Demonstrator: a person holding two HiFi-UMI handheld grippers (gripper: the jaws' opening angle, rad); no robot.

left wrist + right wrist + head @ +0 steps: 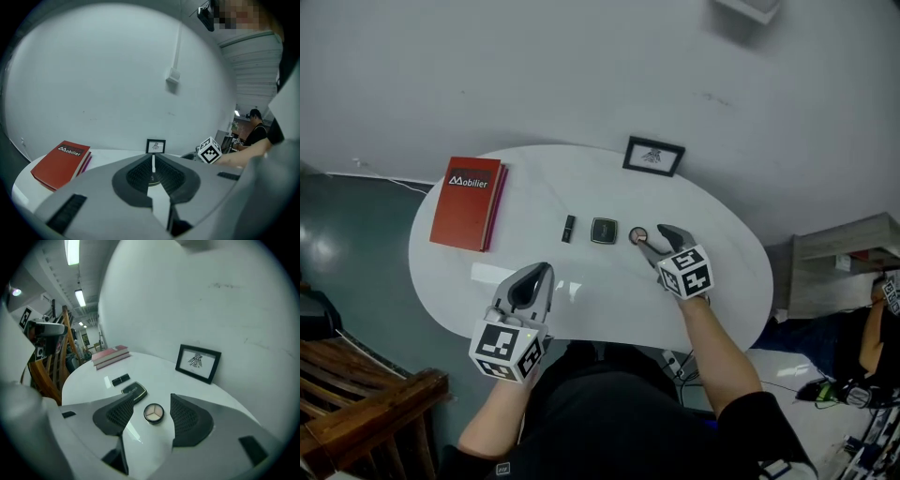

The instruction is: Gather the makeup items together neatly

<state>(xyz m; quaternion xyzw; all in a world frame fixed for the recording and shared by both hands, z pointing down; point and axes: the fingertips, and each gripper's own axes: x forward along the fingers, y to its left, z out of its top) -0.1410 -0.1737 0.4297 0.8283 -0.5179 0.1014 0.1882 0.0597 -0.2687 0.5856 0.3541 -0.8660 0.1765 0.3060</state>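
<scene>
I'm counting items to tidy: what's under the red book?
A pink book lies under the red book, only its right edge showing; the rest is covered. Both rest on the table.

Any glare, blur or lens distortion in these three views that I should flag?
Head view: sharp, evenly lit, a pale glare strip on the table beside the left gripper. Left gripper view: heavy fisheye, dark corners, a mosaic patch top right. Right gripper view: same fisheye bending, ceiling lights blown out.
</scene>
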